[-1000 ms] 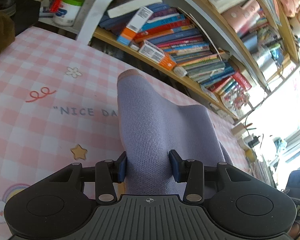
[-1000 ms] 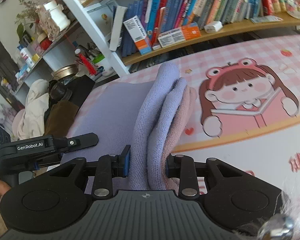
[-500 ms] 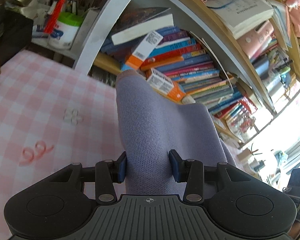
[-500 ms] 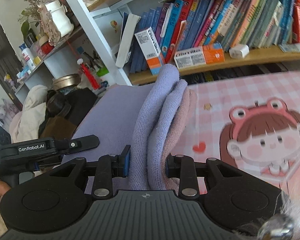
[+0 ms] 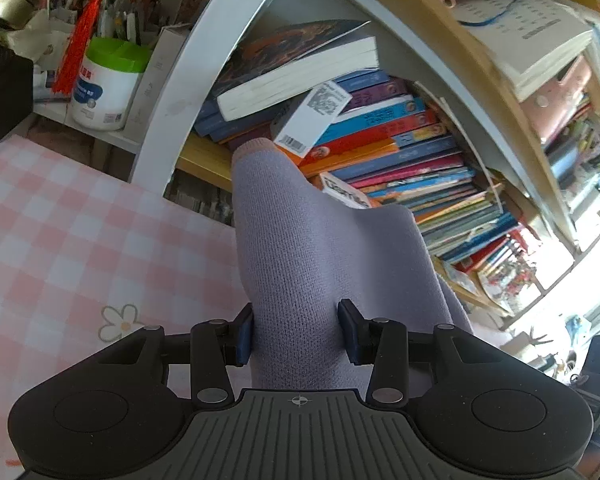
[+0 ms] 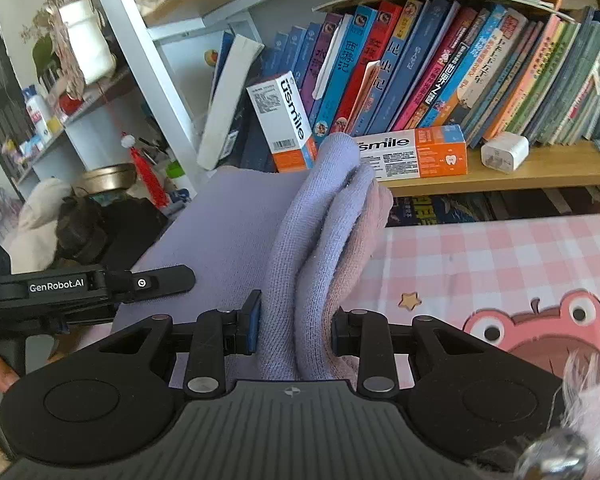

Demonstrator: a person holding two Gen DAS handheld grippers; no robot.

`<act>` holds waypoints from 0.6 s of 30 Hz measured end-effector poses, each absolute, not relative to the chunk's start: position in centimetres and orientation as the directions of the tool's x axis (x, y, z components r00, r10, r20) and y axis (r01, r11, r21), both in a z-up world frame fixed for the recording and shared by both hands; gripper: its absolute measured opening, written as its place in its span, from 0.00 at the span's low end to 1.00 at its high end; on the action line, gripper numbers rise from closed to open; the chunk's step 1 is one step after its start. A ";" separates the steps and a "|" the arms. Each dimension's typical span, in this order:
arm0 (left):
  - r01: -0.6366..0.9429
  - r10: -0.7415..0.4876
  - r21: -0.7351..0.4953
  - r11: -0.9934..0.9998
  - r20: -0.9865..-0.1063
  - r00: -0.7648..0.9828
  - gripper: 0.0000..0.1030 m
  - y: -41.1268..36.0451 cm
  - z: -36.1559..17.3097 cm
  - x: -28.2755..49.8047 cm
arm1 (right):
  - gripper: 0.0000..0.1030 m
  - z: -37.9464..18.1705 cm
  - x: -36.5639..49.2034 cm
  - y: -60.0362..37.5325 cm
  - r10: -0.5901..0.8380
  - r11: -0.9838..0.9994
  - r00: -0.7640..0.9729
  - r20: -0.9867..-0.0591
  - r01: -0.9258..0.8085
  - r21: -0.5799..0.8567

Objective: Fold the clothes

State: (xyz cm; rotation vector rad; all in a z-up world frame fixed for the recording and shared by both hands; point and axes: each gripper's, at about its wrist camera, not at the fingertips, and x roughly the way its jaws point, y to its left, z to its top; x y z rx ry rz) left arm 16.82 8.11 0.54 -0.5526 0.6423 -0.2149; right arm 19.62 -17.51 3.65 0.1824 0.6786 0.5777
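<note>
A lavender knit garment [image 5: 320, 248] with a pink cuff is held up off the pink checked surface [image 5: 80, 240]. My left gripper [image 5: 298, 334] is shut on one bunched edge of it. My right gripper [image 6: 294, 330] is shut on another bunched edge, where lavender folds [image 6: 320, 220] and a pink layer stand up between the fingers. In the right wrist view the garment stretches flat to the left toward the other gripper [image 6: 88, 286], which sits at the left edge.
A bookshelf full of books [image 6: 440, 64] and toothpaste boxes [image 6: 416, 152] stands close in front. A white jar with a green lid [image 5: 104, 84] and clutter sit at the left. The pink cartoon mat [image 6: 520, 280] lies below at the right.
Both grippers have lifted and moved toward the bookshelf with the garment held in them. The shelf looms larger and less of the mat shows.
</note>
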 end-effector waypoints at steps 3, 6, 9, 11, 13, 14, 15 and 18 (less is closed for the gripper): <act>0.018 -0.349 -0.541 0.841 -0.516 0.782 0.40 8.1 -0.3 17.7 | 0.27 2.6 20.5 -17.5 0.555 0.831 0.632 -0.540 -0.439 0.341; -0.010 -0.330 -0.524 0.851 -0.550 0.767 0.40 8.2 -1.5 19.1 | 0.28 1.2 21.5 -17.3 0.542 0.840 0.632 -0.554 -0.426 0.335; -0.038 -0.314 -0.512 0.858 -0.583 0.750 0.40 8.3 -2.5 19.9 | 0.28 0.2 22.1 -16.7 0.518 0.854 0.630 -0.578 -0.413 0.315; -0.042 -0.314 -0.519 0.854 -0.578 0.753 0.41 8.5 -2.7 20.0 | 0.28 0.1 22.3 -16.5 0.513 0.858 0.638 -0.574 -0.412 0.308; -0.049 -0.310 -0.518 0.854 -0.582 0.752 0.42 8.6 -2.8 19.9 | 0.33 0.0 22.3 -16.6 0.506 0.862 0.640 -0.578 -0.405 0.306; -0.049 -0.305 -0.511 0.858 -0.585 0.752 0.44 8.5 -2.8 19.8 | 0.36 0.0 22.3 -16.7 0.499 0.866 0.644 -0.580 -0.401 0.300; -0.050 -0.299 -0.503 0.863 -0.589 0.751 0.45 8.4 -2.7 19.8 | 0.39 -0.1 22.3 -16.8 0.492 0.870 0.648 -0.582 -0.396 0.294; -0.066 -0.274 -0.478 0.876 -0.605 0.748 0.49 8.2 -2.5 19.6 | 0.55 0.1 22.3 -17.2 0.465 0.885 0.660 -0.590 -0.368 0.285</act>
